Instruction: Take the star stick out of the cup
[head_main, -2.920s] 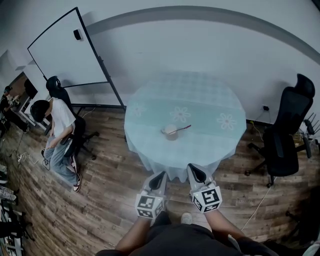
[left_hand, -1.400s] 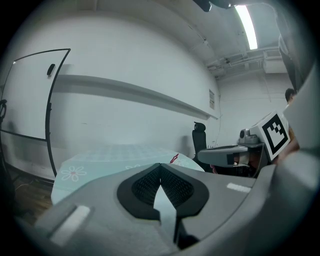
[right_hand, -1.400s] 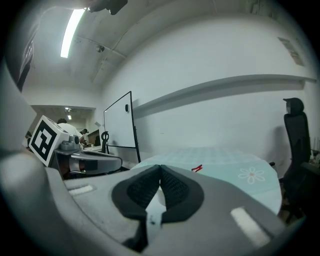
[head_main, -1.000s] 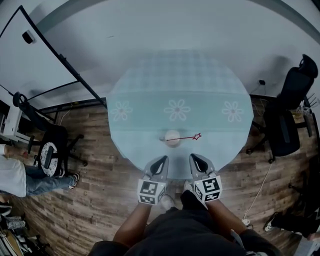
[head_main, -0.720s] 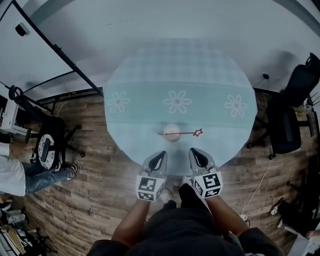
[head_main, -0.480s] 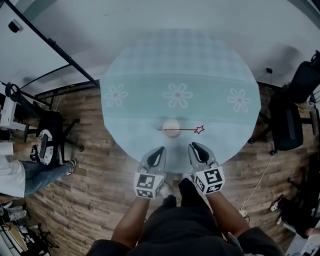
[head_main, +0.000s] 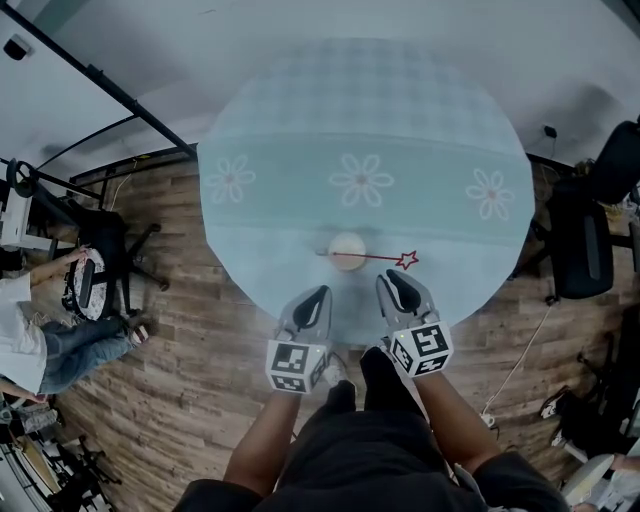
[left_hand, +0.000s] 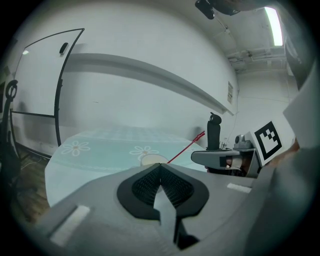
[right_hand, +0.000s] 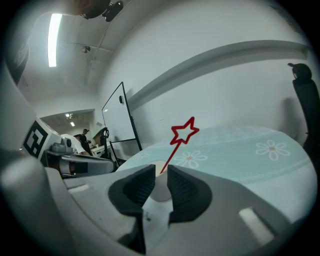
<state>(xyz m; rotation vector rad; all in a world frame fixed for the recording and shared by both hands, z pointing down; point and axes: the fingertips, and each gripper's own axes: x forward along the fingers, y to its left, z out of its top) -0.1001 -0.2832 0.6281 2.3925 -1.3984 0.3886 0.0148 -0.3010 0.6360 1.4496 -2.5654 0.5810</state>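
Head view, nearest first: what are your tongs doing?

Both hang at the near edge of the table, holding nothing. My left gripper has its pads pressed together. The left gripper view shows them meeting at the tip with nothing between. My right gripper is parted only a crack. Its own view shows the cup through that narrow gap, beyond the tips and not inside them.

And the star stick?

It sits in the cup, just beyond my grippers, near the front of the round table. The star stick leans out over the rim toward my right. Its red star end hangs past the cup above the table, just ahead of the right gripper. In the right gripper view the star stands above the jaws.

So how far along is the job?

Barely begun, I judge. The stick is untouched and in the cup. Left to do: open the right gripper wider, reach forward, close on the shaft and lift it clear.

Anything farther off?

A black chair stands to the right of the table, and a person is at far left.
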